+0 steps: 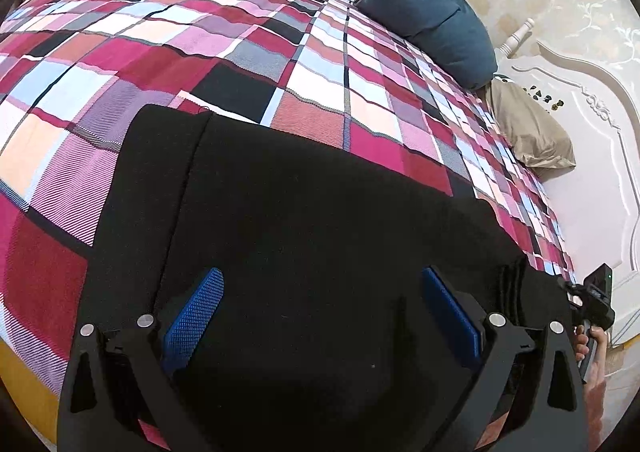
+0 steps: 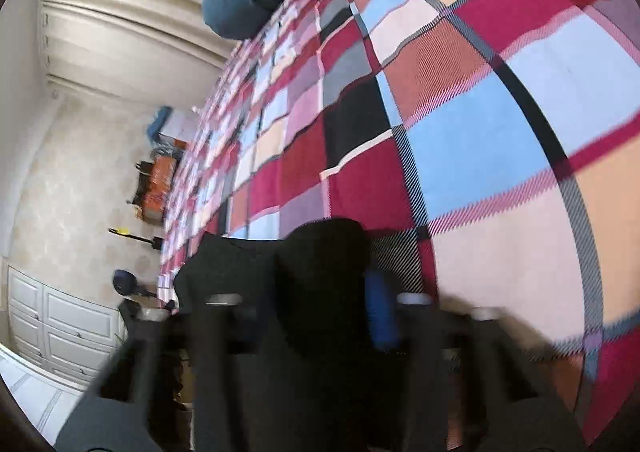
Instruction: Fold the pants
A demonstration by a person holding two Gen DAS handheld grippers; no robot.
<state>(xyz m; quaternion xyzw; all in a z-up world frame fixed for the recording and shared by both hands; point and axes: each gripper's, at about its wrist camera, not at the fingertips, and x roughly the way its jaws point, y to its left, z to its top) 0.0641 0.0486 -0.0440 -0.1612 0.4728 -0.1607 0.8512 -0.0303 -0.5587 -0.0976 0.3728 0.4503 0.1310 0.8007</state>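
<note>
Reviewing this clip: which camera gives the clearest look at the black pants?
The left wrist view. There the black pants lie spread sharp and wide over the plaid bedspread, between the open left gripper. The right wrist view is motion-blurred and shows only a bunched fold of the pants at the right gripper.

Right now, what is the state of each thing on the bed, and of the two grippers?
Pants: black, lying spread on the blanket.
Blanket: checked, spread over the bed.
Blue pillow: lying at the bed's edge.
Left gripper: open above the pants.
Right gripper: blurred, black cloth between its fingers; grip unclear.
</note>
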